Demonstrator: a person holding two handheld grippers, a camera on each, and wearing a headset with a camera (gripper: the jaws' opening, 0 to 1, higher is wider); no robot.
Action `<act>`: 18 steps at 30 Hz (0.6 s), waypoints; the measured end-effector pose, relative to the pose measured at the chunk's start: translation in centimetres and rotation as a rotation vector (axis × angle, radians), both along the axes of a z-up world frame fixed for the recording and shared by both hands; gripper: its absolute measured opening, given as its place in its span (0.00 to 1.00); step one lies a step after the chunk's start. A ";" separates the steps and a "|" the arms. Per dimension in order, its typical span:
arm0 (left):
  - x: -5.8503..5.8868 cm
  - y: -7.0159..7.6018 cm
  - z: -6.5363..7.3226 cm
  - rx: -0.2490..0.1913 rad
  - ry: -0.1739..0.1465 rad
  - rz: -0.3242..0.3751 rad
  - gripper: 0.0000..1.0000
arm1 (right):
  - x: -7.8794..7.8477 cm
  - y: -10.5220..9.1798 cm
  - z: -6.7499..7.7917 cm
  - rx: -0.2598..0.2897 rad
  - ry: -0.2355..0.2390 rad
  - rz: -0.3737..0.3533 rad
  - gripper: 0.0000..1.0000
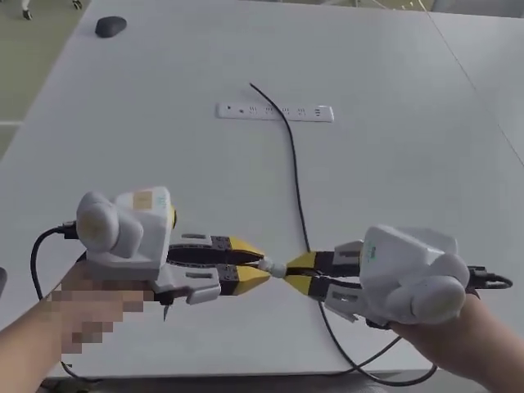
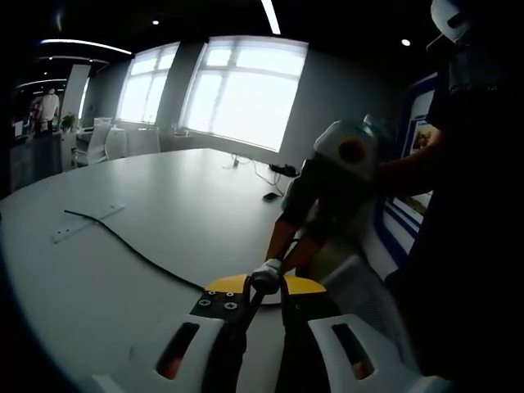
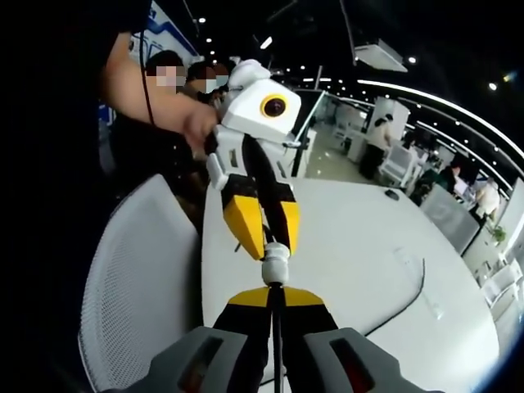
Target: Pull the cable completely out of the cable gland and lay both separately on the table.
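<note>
A small white cable gland (image 1: 275,268) hangs above the white table (image 1: 164,147) near its front edge, between two grippers that face each other tip to tip. My left gripper (image 1: 260,267) is shut on the gland (image 2: 266,275). My right gripper (image 1: 296,274) is shut on the black cable (image 1: 293,160) right behind the gland (image 3: 274,262). The cable runs from the middle of the table to the gland, then passes between my right jaws (image 3: 276,296) and loops below the table edge. In the left gripper view my own tips (image 2: 254,288) meet at the gland.
A white power strip (image 1: 275,112) lies flat mid-table beside the cable's far end. A dark mouse-like object (image 1: 110,26) sits at the far left. A white mesh chair (image 3: 139,278) stands at the table's near edge. People stand behind the left gripper (image 3: 254,155).
</note>
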State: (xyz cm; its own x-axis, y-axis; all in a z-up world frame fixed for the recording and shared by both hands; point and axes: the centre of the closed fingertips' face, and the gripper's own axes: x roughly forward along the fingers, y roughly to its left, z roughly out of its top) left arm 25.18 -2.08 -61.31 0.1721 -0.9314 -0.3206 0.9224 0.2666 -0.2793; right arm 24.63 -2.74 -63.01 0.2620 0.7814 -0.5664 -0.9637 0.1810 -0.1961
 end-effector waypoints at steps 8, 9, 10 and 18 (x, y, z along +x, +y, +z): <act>-0.6 0.0 -0.1 -0.007 -0.028 -0.027 0.16 | -0.6 0.1 0.2 0.002 -0.005 0.044 0.00; -0.8 -0.2 -0.1 -0.010 -0.029 -0.035 0.16 | -0.7 0.1 0.1 -0.001 -0.003 0.048 0.00; -1.0 -0.2 -0.1 -0.012 -0.029 -0.044 0.16 | -0.9 0.1 0.0 -0.004 0.001 0.055 0.00; -1.1 -0.2 -0.3 -0.008 -0.012 -0.045 0.15 | -0.6 0.0 -0.2 0.019 0.033 0.017 0.00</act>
